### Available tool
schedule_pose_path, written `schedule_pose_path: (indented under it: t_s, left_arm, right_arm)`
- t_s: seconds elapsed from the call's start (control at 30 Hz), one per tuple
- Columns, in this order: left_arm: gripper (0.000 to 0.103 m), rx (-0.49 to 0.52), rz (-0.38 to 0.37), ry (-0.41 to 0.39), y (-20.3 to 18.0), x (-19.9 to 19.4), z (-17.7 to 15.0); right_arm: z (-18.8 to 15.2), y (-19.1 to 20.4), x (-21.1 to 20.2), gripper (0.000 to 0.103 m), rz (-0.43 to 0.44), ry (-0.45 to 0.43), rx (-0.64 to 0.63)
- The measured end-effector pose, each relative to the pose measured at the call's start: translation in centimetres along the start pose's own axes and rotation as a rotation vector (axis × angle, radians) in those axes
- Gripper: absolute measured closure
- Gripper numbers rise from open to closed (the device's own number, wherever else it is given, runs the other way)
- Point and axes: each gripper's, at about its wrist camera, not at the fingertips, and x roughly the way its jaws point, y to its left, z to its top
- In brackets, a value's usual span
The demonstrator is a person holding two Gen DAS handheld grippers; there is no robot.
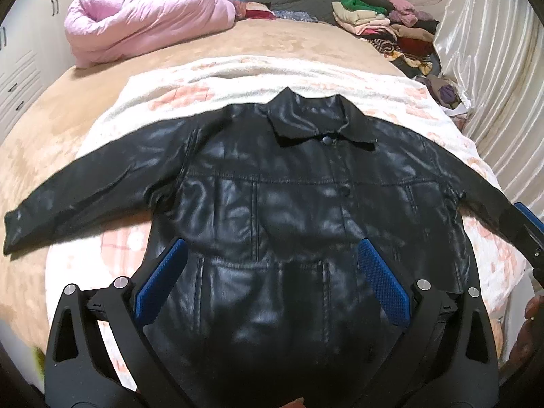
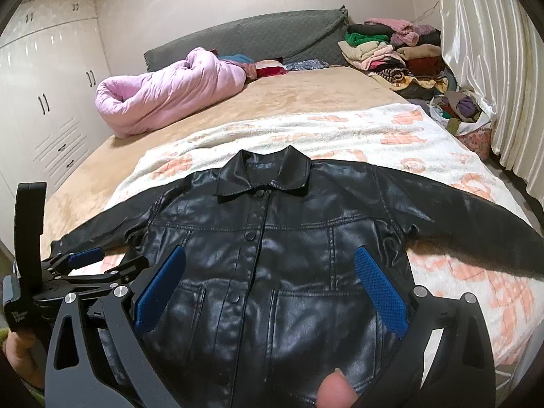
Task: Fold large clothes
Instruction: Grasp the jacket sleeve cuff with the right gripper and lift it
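A black leather jacket lies flat, front up and buttoned, with both sleeves spread out, on a white and orange blanket on the bed. It also shows in the right wrist view. My left gripper is open and empty, hovering over the jacket's lower front. My right gripper is open and empty over the lower front too. The left gripper shows at the left of the right wrist view, near the left sleeve cuff. The right gripper's finger shows at the right edge, by the right sleeve.
A rolled pink quilt lies at the far left of the tan bedspread. A pile of folded clothes sits at the far right by the grey headboard. A curtain hangs on the right, white wardrobes on the left.
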Motion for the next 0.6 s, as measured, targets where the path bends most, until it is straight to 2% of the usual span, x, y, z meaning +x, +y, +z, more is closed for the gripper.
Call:
schedule_pose_path:
  t_s: [0.33, 0.6]
  left_arm:
    - [0.009, -0.002, -0.028, -0.033, -1.6, 0.2, 3.3]
    - [0.009, 0.032, -0.061, -0.010, -4.3, 1.5, 5.5]
  right_arm:
    - [2.5, -2.6, -0.3, 0.004, -0.035, -0.049, 0.053]
    - [4.0, -6.8, -0.2, 0.004, -0.103, -0.075, 0.137]
